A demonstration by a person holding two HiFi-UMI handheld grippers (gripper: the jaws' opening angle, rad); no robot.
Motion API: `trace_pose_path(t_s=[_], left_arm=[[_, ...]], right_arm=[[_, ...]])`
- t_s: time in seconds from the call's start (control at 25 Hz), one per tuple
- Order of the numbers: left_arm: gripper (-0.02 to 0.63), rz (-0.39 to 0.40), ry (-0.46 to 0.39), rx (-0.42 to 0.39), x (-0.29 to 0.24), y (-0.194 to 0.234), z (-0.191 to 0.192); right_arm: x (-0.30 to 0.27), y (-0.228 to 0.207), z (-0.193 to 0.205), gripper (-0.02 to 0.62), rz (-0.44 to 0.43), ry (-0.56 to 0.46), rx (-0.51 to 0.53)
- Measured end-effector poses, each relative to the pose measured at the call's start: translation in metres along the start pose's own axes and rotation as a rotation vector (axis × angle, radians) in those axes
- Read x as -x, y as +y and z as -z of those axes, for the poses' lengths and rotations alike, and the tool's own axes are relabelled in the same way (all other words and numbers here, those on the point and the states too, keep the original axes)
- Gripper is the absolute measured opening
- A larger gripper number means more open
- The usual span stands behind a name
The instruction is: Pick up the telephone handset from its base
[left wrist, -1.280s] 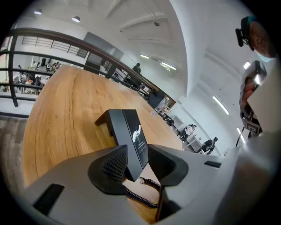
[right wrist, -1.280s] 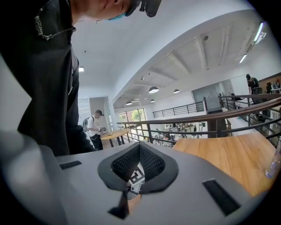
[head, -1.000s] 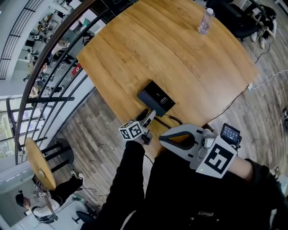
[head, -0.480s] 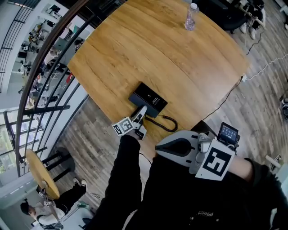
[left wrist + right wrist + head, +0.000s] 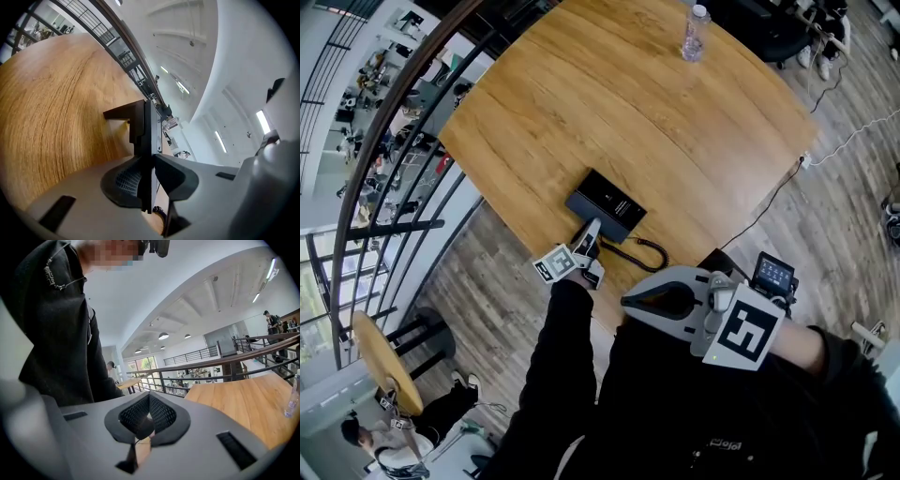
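A black telephone lies near the front edge of the wooden table, and its coiled cord trails to the right. My left gripper reaches the phone's near left end. In the left gripper view the black handset stands edge-on between the jaws of the left gripper. The jaws are closing and both pads touch it. My right gripper hovers off the table's front edge, close to my body. In its own view the right gripper is shut with nothing in it.
A clear plastic bottle stands at the table's far side, also seen as the bottle at the right. A dark railing runs along the table's left. A white cable lies on the floor to the right.
The left gripper has edged in and down onto the phone's near end. The head view has shifted a little. The right gripper has kept its place.
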State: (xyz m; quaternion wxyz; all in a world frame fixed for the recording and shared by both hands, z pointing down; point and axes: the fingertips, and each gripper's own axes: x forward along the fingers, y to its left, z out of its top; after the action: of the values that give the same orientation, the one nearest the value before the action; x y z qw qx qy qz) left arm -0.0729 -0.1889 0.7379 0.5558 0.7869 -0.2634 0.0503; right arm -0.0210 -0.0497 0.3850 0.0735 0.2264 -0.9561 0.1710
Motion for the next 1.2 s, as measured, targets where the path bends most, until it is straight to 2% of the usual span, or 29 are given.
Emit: trace_pose_path(t_s=[0.4,0.56,0.72,0.84,1.04,1.2], left_arm=[[0.077,0.015,-0.024,0.009,0.001,-0.007,-0.002],[0.075,0.044,-0.04,0.012,0.002,-0.021,-0.009],[0.075,0.05,-0.097,0.044,0.012,-0.029,-0.015],[0.075,0.112,-0.162,0.155,0.022,-0.046,-0.017],[0.075,0.199,-0.241,0.08,0.05,-0.094,-0.031],[0.075,0.259,-0.312,0.078,0.081,-0.135,-0.033]], right_arm=[[-0.003,0.003,-0.005,0.018,-0.016,-0.015,0.022],[0.001,-0.002,-0.006,0.018,-0.011,-0.003,0.022],[0.002,-0.002,-0.007,0.018,-0.014,-0.013,0.033],[0.002,-0.001,-0.008,0.018,-0.017,-0.019,0.035],[0.002,-0.004,-0.018,0.018,-0.02,-0.03,0.056],[-0.001,-0.015,-0.038,0.017,0.02,-0.101,-0.005]])
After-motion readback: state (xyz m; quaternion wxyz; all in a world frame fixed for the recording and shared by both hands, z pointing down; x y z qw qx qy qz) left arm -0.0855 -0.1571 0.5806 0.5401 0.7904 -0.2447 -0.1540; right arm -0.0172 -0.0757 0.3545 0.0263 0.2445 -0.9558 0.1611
